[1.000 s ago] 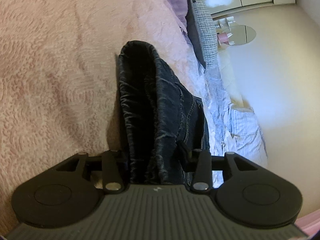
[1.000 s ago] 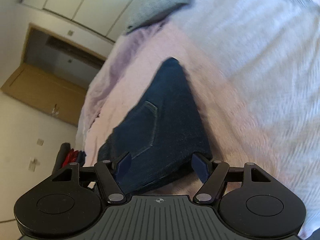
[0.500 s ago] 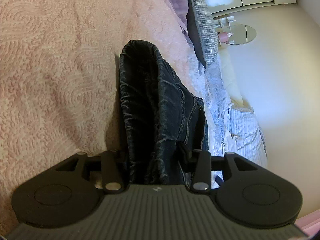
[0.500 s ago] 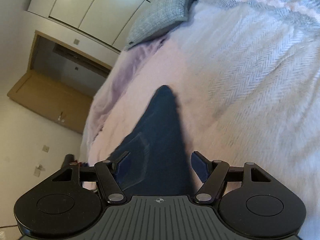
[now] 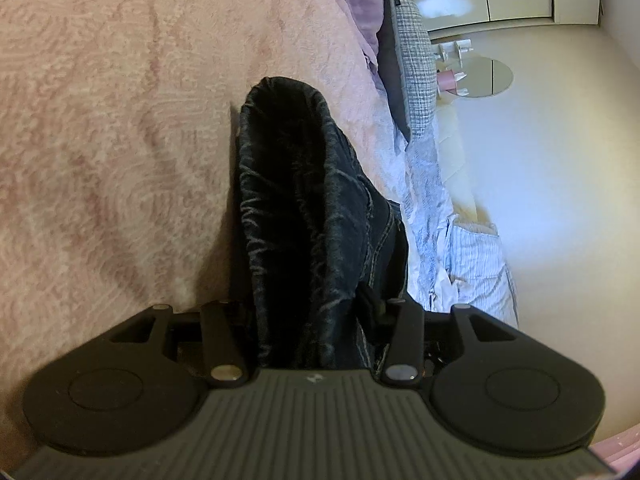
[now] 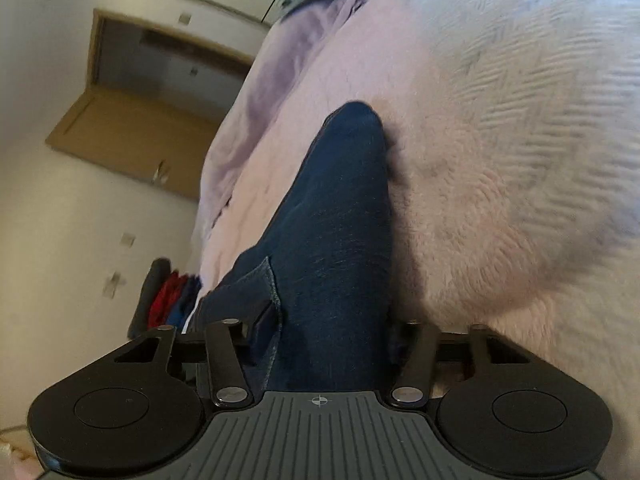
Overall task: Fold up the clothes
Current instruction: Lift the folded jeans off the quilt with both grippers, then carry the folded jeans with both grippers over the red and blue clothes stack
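Observation:
Dark blue jeans [image 5: 296,184] lie folded into a thick bundle on a pink textured bedspread [image 5: 120,120]. My left gripper [image 5: 306,308] is shut on the near end of the bundle, and the denim fills the gap between its fingers. In the right wrist view the jeans [image 6: 340,220] stretch away over the bedspread [image 6: 480,160], with a back pocket at the lower left. My right gripper [image 6: 330,328] straddles their near end; its jaws are closing and the left pad [image 6: 264,316] presses on the denim. The right pad is hidden behind the cloth.
A grey checked pillow [image 5: 416,68] and a striped light-blue cloth [image 5: 476,264] lie along the bed's right side, by a round mirror [image 5: 484,78]. An open wooden door [image 6: 132,128] and red and blue clothes [image 6: 172,300] are left of the bed.
My right gripper came down and closer over the jeans, and its jaws narrowed from wide apart onto the denim. The left gripper kept its hold and stayed in place.

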